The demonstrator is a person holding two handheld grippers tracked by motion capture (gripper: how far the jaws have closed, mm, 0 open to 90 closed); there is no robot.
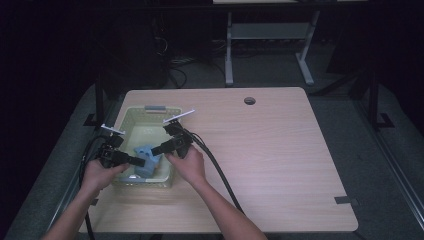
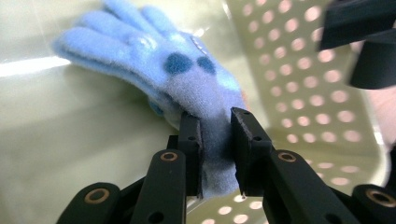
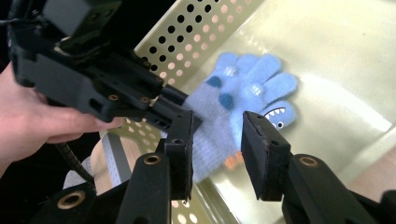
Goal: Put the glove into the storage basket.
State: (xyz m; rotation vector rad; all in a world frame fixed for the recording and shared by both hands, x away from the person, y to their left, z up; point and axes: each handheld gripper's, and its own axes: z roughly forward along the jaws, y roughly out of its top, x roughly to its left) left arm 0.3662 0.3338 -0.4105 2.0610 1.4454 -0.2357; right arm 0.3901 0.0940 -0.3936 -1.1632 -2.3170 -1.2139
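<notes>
While left gripper (image 2: 217, 140) clamps glove (image 2: 154, 65) cuff | right gripper (image 3: 217, 149) gapes above | shark-mouth print visible from right gripper view

My high camera sits above the near edge, looking forward and down over the whole table (image 1: 260, 150) and the floor beyond. My left gripper camera looks along its jaws, very close to the blue glove (image 2: 187, 79) inside the basket (image 2: 299, 93). My right gripper camera faces the same glove (image 3: 243, 93) and basket (image 3: 336, 56) from the opposite side, slightly farther back.
</notes>
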